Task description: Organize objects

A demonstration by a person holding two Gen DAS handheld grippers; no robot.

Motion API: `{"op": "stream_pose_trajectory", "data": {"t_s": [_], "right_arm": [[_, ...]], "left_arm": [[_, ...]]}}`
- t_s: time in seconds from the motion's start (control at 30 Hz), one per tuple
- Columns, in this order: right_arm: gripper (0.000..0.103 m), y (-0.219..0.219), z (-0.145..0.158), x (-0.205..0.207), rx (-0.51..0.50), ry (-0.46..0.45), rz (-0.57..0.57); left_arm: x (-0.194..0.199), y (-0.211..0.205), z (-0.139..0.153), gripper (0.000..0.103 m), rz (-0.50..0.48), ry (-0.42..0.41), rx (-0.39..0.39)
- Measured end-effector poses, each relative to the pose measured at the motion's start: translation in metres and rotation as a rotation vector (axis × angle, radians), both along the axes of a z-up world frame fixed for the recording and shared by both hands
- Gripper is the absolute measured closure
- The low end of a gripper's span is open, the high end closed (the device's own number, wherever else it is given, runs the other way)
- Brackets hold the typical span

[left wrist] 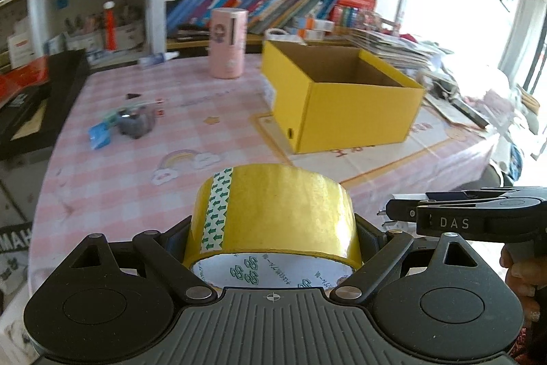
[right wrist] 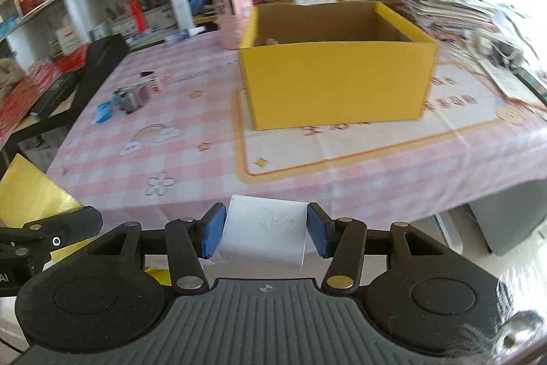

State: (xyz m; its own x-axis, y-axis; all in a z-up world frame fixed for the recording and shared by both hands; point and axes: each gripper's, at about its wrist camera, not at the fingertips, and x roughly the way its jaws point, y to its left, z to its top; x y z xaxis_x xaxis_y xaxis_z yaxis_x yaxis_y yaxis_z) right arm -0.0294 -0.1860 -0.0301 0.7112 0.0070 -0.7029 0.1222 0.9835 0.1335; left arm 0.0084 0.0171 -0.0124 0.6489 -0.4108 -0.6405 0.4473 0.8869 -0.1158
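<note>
Carrying both loads to the box (right wrist: 336, 70): left gripper (left wrist: 273, 228) is clamped on the tape roll (left wrist: 273, 211), right gripper (right wrist: 266, 233) is pinching a white card (right wrist: 265, 233), both just short of the table (right wrist: 191, 112) edge. I'd lift clear over the rim, then let go inside. Pink checked cloth, crammed bookshelves (left wrist: 259, 2) behind.

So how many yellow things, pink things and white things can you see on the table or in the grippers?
Yellow: 2, the tape roll in the left gripper and the open box
Pink: 1, the tall tube
White: 1, the small object in the right gripper
Total: 4
</note>
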Motion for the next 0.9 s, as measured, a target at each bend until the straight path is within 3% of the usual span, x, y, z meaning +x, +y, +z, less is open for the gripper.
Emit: {"op": "stream_pose_trajectory", "data": {"t_s": [0.5, 0.9], "right_arm": [[0.054, -0.051, -0.002, -0.015, 0.011, 0.008, -0.149], [0.054, -0.072, 0.001, 0.0, 0.007, 0.004, -0.152]], "left_arm": [[0.01, -0.049, 0.001, 0.011, -0.123, -0.009, 0.006], [0.025, -0.07, 0.006, 0.011, -0.13, -0.028, 0.001]]}}
